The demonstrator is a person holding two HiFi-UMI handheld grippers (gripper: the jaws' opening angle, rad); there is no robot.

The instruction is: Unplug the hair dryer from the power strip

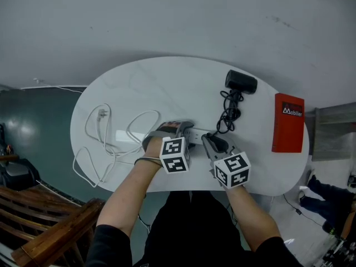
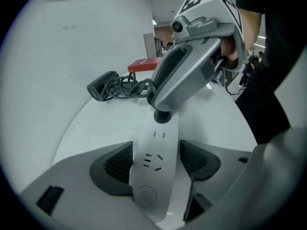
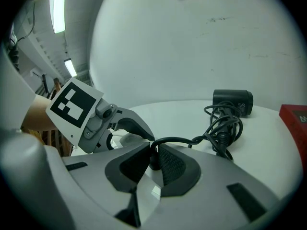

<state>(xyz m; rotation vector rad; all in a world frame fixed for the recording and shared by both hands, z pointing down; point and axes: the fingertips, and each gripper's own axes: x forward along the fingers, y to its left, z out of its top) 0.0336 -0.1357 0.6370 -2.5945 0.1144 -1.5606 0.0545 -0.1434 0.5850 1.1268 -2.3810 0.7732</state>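
A white power strip (image 1: 196, 135) lies near the front edge of the white oval table (image 1: 167, 88). My left gripper (image 2: 156, 162) stands open astride the power strip (image 2: 156, 138), with a pad close on either side. My right gripper (image 3: 153, 166) is shut on the black plug (image 3: 153, 153), which sits in the strip's far socket (image 2: 161, 115). From the plug a black cord (image 3: 178, 140) runs to a tangled bundle (image 1: 229, 113) and the black hair dryer (image 1: 241, 82), which lies at the back right. In the head view the left gripper (image 1: 181, 128) and the right gripper (image 1: 214, 143) are side by side.
The strip's long white cord (image 1: 105, 135) loops over the left half of the table. A red box (image 1: 288, 122) lies at the table's right end. A grey wall rises behind the table, and wooden furniture (image 1: 50, 227) stands at the lower left.
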